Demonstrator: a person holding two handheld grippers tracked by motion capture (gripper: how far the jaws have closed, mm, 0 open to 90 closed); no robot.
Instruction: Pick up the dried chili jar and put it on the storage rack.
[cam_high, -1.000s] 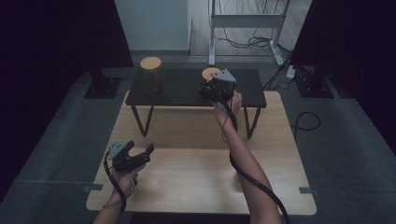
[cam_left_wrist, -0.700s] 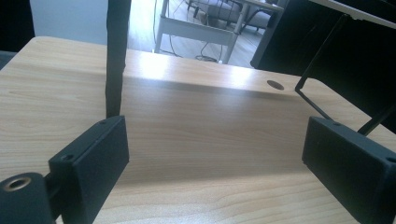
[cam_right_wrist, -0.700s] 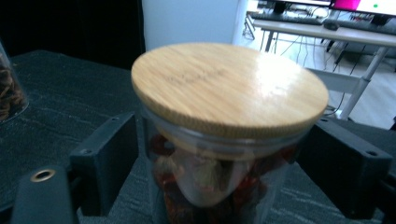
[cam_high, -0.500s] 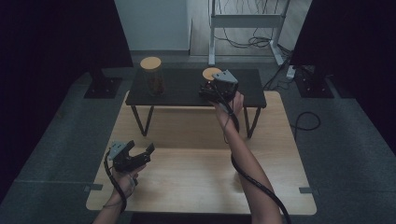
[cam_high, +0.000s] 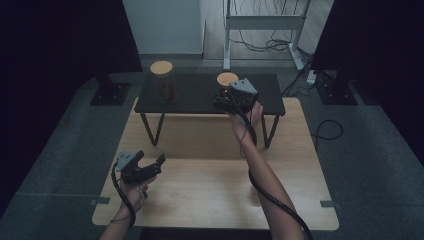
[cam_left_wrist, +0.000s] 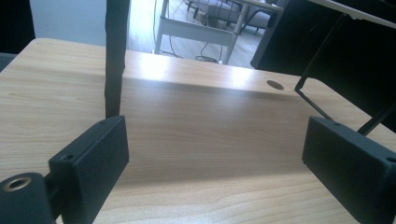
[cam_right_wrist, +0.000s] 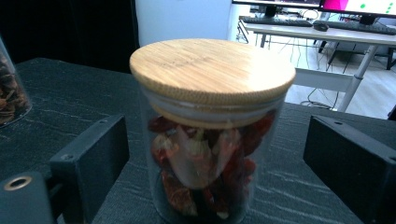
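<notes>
A glass jar (cam_right_wrist: 210, 140) with a wooden lid and red dried pieces inside stands on the black shelf (cam_right_wrist: 70, 102); from above its lid (cam_high: 227, 79) shows at the shelf's right half. My right gripper (cam_right_wrist: 215, 158) has just been opening: the jar stands between its pads, with gaps on both sides. From above, the right gripper (cam_high: 226, 98) reaches onto the shelf (cam_high: 195, 95). A second jar (cam_high: 163, 82) with dark contents stands at the shelf's left. My left gripper (cam_high: 148, 166) hovers open over the wooden table (cam_high: 210, 175), nothing between its pads (cam_left_wrist: 93, 158).
The black shelf stands on thin metal legs (cam_left_wrist: 114, 56) at the table's far half. The second jar's edge (cam_right_wrist: 9, 88) shows at the left of the right gripper view. Dark stands and cables lie on the floor around the table.
The right gripper's jaws have spread apart around the lidded jar. Both hands stay about where they were.
</notes>
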